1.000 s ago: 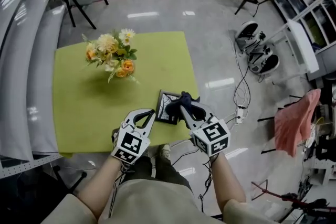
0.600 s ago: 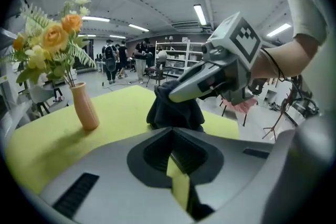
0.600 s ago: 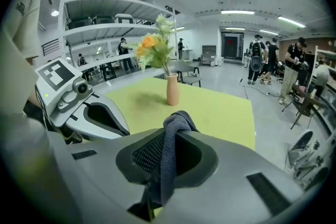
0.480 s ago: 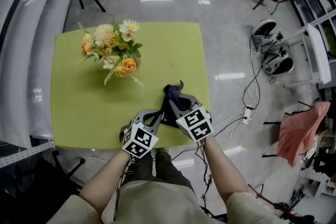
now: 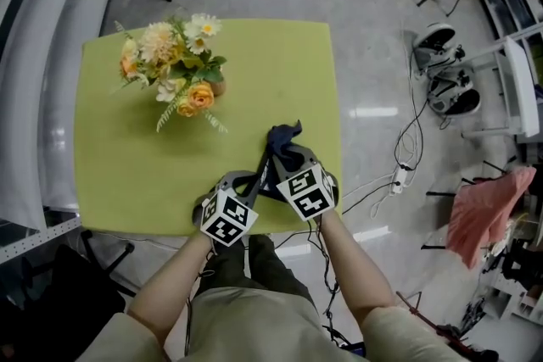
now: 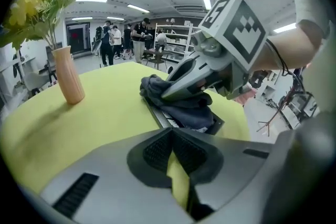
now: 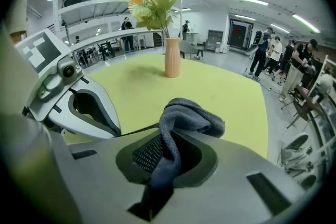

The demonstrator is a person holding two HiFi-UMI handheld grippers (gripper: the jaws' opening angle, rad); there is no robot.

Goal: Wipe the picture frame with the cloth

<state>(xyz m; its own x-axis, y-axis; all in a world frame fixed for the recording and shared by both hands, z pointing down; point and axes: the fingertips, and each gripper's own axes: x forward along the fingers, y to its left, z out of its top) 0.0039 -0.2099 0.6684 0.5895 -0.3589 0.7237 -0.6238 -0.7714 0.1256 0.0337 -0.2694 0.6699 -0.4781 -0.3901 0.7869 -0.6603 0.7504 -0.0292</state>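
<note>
One cloth (image 5: 284, 136) clamped in my right gripper (image 5: 285, 155), wiping the picture frame (image 6: 159, 116) at lower centre; left gripper (image 5: 254, 179) closed, empty. Next: sweep across, steady pressure.

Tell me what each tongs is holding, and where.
Right tongs pinch the cloth by a bunched fold; the rest lies on the picture frame. Left tongs hold nothing.

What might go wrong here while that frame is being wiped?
The picture frame lies flat near a corner of the table, and the left tongs, shut and empty, are not gripping it; a hard rub from the cloth in the right tongs might push it off. A wide sweep might topple the slim vase of flowers.
</note>
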